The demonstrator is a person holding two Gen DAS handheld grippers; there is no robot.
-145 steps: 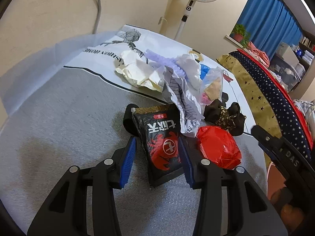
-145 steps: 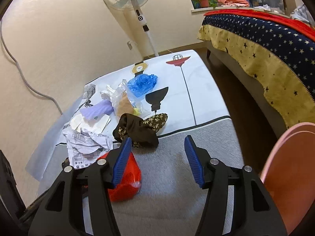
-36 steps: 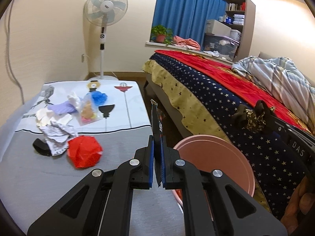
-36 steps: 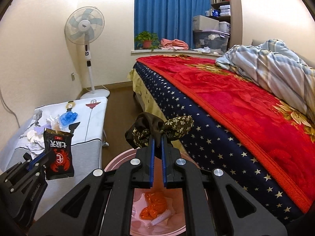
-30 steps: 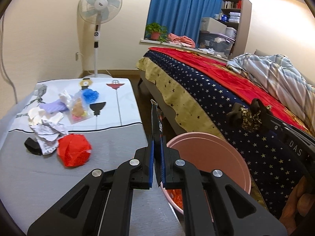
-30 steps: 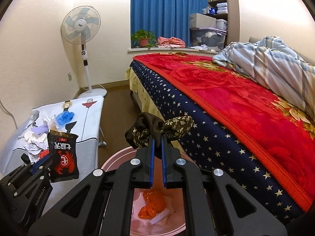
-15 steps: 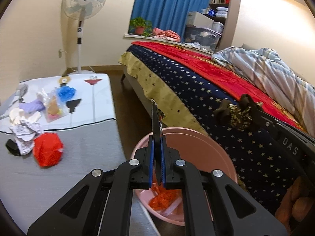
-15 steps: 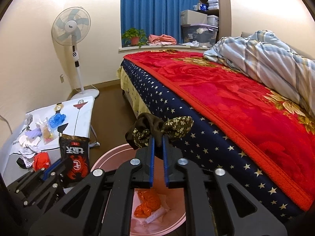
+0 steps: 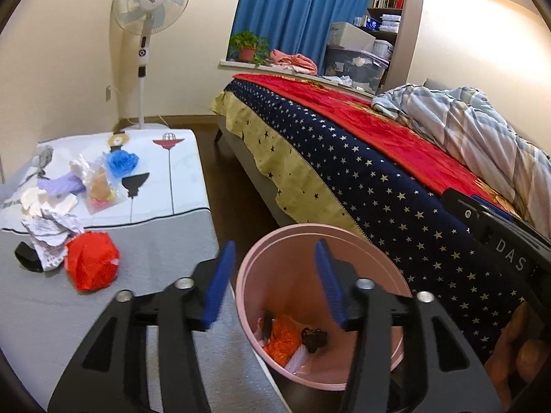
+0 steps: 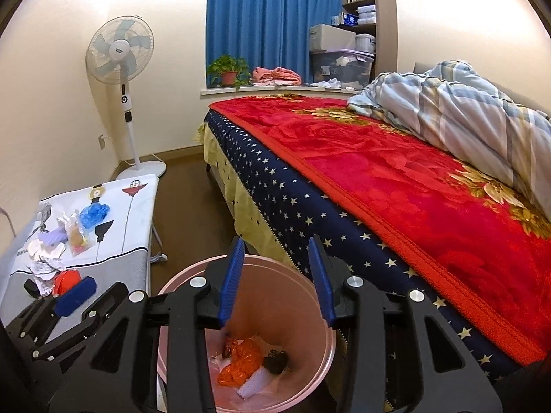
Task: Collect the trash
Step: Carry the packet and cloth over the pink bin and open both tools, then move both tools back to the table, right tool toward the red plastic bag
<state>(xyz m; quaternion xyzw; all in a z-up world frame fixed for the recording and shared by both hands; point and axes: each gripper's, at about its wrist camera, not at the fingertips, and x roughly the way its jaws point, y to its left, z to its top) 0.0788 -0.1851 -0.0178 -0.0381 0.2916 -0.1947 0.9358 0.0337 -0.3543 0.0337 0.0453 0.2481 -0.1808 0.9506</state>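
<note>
Now both tools, left and right, just released, empty above pink bin

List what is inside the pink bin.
Inside the pink bin: a crumpled orange wrapper, a dark crumpled piece and white paper. The gripper frames hide part of the bottom, so more may lie there.

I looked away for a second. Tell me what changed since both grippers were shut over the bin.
Both grippers have just been opening: the left gripper let go of the black snack bag, the right gripper the dark patterned cloth, which now lies in the pink bin. Nothing sits between either pair of jaws. The red wad, crumpled paper and other trash on the table stayed put.
</note>
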